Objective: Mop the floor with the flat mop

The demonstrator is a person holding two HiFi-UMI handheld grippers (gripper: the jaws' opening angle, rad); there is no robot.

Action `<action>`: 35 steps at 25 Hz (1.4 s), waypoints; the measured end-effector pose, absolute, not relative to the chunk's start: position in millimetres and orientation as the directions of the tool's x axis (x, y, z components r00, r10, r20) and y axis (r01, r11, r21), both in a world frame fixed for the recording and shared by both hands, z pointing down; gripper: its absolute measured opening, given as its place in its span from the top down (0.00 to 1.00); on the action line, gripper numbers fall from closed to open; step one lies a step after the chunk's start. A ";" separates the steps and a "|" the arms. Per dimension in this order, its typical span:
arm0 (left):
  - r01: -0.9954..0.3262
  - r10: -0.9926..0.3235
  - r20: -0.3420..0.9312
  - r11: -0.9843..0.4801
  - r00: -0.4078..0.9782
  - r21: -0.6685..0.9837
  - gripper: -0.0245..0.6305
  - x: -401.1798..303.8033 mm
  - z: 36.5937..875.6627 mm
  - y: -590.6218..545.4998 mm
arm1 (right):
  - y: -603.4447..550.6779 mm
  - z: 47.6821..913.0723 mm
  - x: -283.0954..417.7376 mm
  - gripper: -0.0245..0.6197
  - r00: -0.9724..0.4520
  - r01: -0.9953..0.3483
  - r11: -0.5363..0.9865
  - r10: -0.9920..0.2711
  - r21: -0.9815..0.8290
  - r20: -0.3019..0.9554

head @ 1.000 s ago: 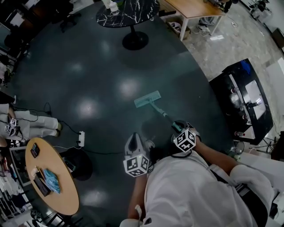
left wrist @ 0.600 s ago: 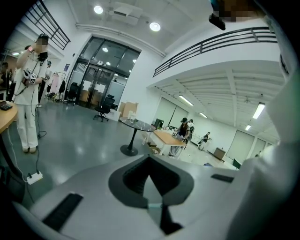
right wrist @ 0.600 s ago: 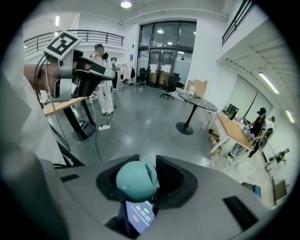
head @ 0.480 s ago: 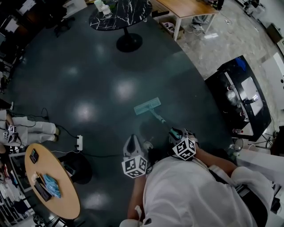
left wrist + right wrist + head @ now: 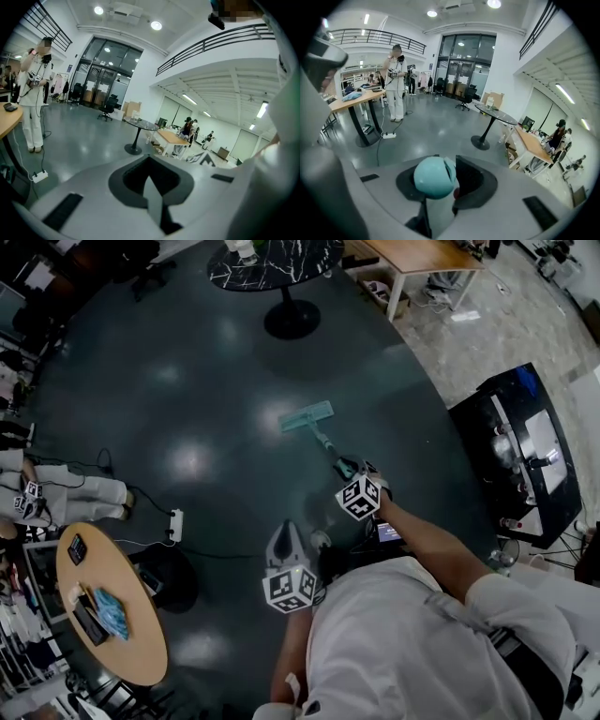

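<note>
Right gripper [image 5: 354, 480], clamped on the flat mop handle [image 5: 435, 177], is pushing the mop head [image 5: 307, 416] further up-frame across the floor [image 5: 187, 371], mid-stroke, while left gripper [image 5: 286, 547] is hanging closed, empty.

light: bright, from ceiling lamps [image 5: 156, 25] | glare: pale patches on dark floor [image 5: 112, 390] | edges: fisheye, black vignette

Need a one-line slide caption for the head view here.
Right gripper clamps the flat mop by its handle, pad flat on the dark floor; left gripper shut and empty.
</note>
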State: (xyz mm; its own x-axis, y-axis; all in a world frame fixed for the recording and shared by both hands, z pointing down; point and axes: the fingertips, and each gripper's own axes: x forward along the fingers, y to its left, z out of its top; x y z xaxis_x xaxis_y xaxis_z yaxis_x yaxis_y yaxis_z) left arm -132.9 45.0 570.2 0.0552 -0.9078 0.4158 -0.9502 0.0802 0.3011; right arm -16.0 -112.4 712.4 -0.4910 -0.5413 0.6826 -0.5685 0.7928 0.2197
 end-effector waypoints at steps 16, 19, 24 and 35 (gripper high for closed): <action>-0.954 -0.919 0.381 0.017 0.104 0.300 0.96 -126.2 562.3 37.5 | -56.8 665.3 21.6 0.78 -0.470 -0.517 0.837 -0.452 0.178 0.759; -0.950 -0.916 0.376 -0.012 0.136 0.313 0.96 -115.7 564.2 31.9 | -22.4 664.9 42.6 0.78 -0.464 -0.508 0.846 -0.427 0.163 0.776; -0.946 -0.914 0.366 -0.052 0.174 0.320 0.96 -100.9 562.8 25.1 | -14.4 671.5 58.8 0.78 -0.459 -0.544 0.825 -0.444 0.152 0.769; -0.946 -0.924 0.343 -0.053 0.168 0.321 0.96 -99.1 560.3 24.0 | -19.1 670.2 58.2 0.78 -0.467 -0.553 0.821 -0.447 0.142 0.763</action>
